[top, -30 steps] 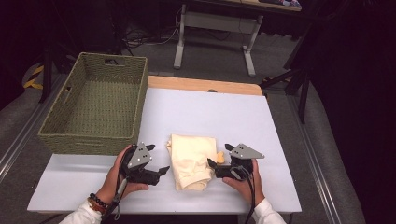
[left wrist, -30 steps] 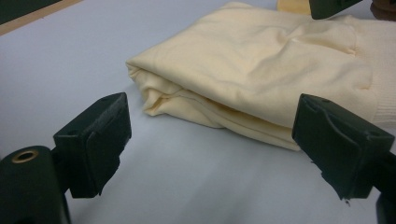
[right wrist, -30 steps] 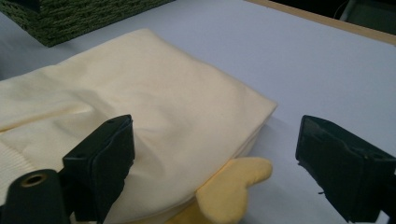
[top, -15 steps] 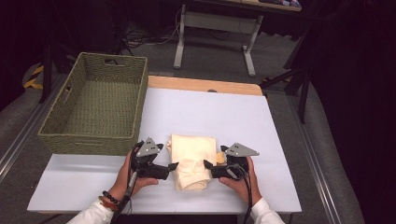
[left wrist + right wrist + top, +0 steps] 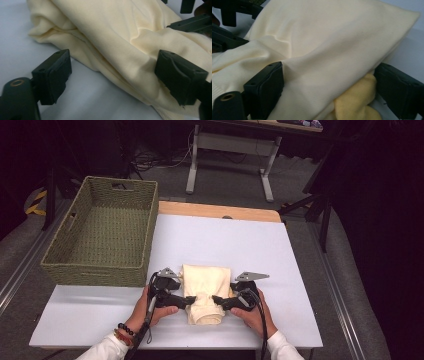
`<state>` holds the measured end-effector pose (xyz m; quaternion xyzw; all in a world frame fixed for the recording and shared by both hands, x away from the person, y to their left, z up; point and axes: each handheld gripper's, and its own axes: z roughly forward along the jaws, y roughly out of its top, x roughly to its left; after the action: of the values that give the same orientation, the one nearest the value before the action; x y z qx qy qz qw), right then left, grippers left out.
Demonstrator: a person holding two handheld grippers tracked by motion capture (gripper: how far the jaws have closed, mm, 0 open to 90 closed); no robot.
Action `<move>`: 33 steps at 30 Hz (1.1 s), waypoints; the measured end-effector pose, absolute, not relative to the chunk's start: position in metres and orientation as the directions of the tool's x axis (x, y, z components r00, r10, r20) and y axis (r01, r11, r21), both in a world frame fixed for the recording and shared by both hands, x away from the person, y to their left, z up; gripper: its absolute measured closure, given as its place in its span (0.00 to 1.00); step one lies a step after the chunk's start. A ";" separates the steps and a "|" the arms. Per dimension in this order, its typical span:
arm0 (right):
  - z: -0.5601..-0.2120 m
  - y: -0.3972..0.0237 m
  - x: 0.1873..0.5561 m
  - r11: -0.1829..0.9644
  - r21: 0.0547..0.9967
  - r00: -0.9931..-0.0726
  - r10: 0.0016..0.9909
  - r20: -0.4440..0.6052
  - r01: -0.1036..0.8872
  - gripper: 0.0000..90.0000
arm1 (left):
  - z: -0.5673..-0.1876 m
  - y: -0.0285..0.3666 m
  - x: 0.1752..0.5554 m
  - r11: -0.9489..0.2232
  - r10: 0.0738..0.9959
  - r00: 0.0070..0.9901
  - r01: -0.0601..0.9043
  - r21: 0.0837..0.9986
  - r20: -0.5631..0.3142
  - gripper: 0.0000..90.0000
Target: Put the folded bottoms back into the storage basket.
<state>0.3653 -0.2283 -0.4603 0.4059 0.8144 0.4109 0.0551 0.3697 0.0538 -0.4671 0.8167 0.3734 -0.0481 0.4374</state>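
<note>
Folded cream-yellow cloth (image 5: 206, 292) lies on the white table (image 5: 240, 245), right of the green woven basket (image 5: 102, 235), between both grippers. Left gripper (image 5: 189, 300): jaws spread, just been closing, cloth edge between them, one pad (image 5: 180, 75) touching the fabric. Right gripper (image 5: 218, 299): jaws wide, cloth bulk between them, both pads against the fabric
</note>
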 end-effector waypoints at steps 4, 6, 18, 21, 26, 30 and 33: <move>-0.459 -0.223 0.367 0.366 0.708 -0.686 0.691 0.228 0.604 0.21 | -0.468 0.053 0.373 -0.342 0.527 0.723 0.661 0.668 -0.447 0.37; -0.458 -0.219 0.368 0.386 0.703 -0.698 0.682 0.218 0.597 0.33 | -0.469 0.051 0.376 -0.349 0.507 0.729 0.661 0.664 -0.459 0.45; -0.453 -0.221 0.363 0.389 0.745 -0.723 0.668 0.177 0.542 0.73 | -0.465 0.046 0.369 -0.360 0.502 0.777 0.586 0.726 -0.379 0.79; -0.451 -0.223 0.359 0.381 0.766 -0.729 0.665 0.162 0.518 0.76 | -0.464 0.046 0.366 -0.349 0.502 0.789 0.559 0.752 -0.354 0.81; -0.444 -0.225 0.355 0.368 0.802 -0.743 0.656 0.135 0.470 0.78 | -0.457 0.050 0.362 -0.332 0.503 0.809 0.505 0.796 -0.304 0.83; -0.437 -0.224 0.351 0.352 0.833 -0.745 0.659 0.103 0.426 0.78 | -0.449 0.053 0.359 -0.319 0.511 0.818 0.465 0.826 -0.263 0.84; -0.432 -0.223 0.349 0.338 0.853 -0.744 0.663 0.083 0.397 0.79 | -0.443 0.056 0.358 -0.318 0.516 0.825 0.436 0.842 -0.232 0.84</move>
<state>0.3492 -0.2227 -0.4321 0.3289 0.8058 0.4718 0.1410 0.3579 0.0558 -0.4427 0.8108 0.2933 0.0396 0.5050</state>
